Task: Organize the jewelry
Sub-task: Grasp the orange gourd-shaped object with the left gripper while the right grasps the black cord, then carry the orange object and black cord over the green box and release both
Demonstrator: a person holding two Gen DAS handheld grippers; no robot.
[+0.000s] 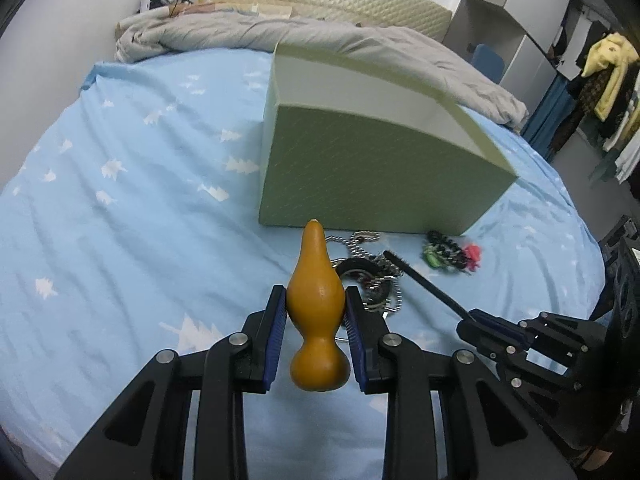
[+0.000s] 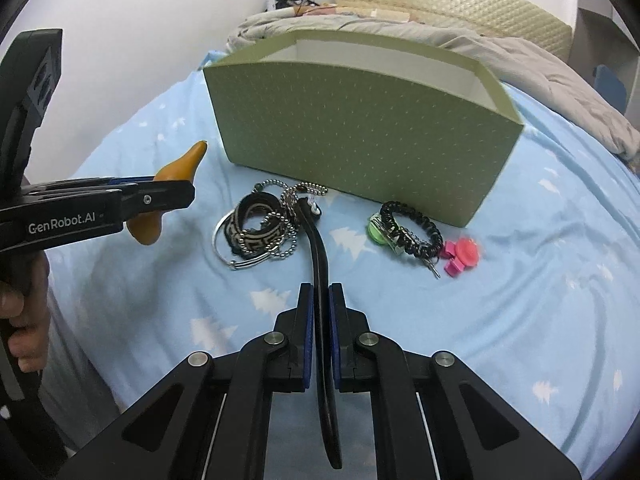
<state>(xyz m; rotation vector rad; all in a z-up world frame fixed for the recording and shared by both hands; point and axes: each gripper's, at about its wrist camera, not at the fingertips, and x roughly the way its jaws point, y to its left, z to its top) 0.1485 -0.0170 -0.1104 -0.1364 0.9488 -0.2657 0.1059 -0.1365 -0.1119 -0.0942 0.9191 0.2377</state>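
My left gripper (image 1: 316, 312) is shut on an orange gourd-shaped ornament (image 1: 316, 304), held above the bed; it also shows at the left of the right wrist view (image 2: 176, 172). My right gripper (image 2: 320, 300) is shut on a thin black strap-like piece (image 2: 318, 248) whose far end lies by the jewelry pile (image 2: 260, 228) of ball chains, a patterned band and a silver bangle. An open green box (image 2: 360, 132) with a white inside stands behind the pile. A black coil bracelet with a green charm (image 2: 404, 228) and a pink piece (image 2: 464, 254) lie to the right.
All lies on a light blue bedsheet (image 1: 132, 208) with white tree prints. A grey blanket (image 1: 320, 36) and a cream headboard are behind the box. A wardrobe and hanging clothes (image 1: 608, 64) stand to the right.
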